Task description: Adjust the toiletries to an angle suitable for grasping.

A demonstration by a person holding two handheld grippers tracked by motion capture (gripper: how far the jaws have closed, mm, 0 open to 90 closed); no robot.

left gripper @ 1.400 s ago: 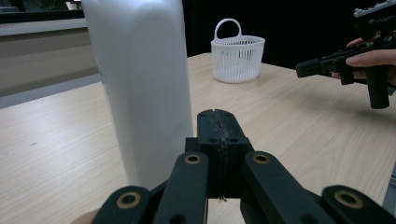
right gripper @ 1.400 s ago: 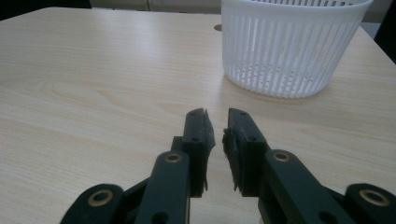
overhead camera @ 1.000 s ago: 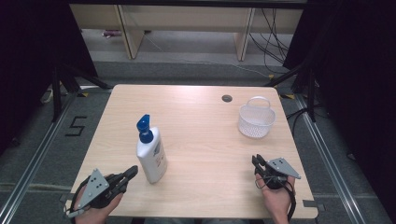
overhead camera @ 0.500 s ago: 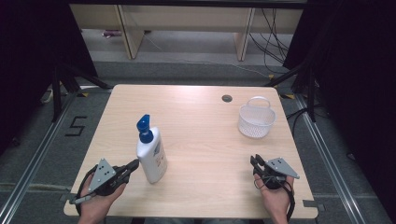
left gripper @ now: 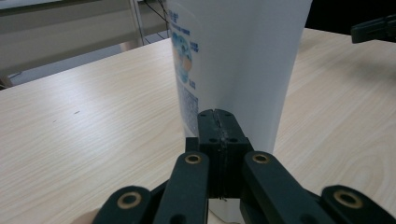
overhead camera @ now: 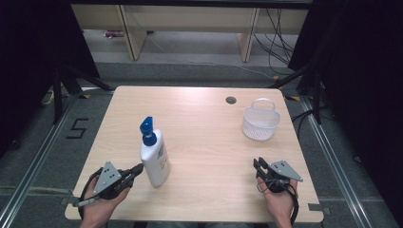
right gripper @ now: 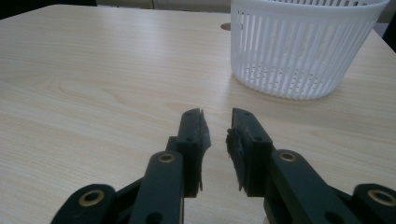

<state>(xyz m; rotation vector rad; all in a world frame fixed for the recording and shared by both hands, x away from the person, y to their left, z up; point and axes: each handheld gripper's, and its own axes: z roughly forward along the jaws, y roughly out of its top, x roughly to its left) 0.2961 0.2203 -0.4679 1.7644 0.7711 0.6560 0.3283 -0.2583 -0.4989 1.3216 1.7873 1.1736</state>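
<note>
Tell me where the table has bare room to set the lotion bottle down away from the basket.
The widest bare patch is mid-table, between the lotion bottle and the white basket. The far-left stretch behind the bottle is bare too. The cable hole sits left of the basket's far side. It is tightest at the near edge: the left gripper is close against the bottle, and the right gripper sits before the basket.

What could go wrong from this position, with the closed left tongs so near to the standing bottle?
1. The left tongs are shut, tips right at the side of the tall bottle, low down. A push forward could tip or slide it instead of gripping it.
2. To grasp, the jaws must first open; so close to the bottle, that may knock it.
3. The right tongs, slightly open, point at the white basket, which looks light and may slide if nudged.
</note>
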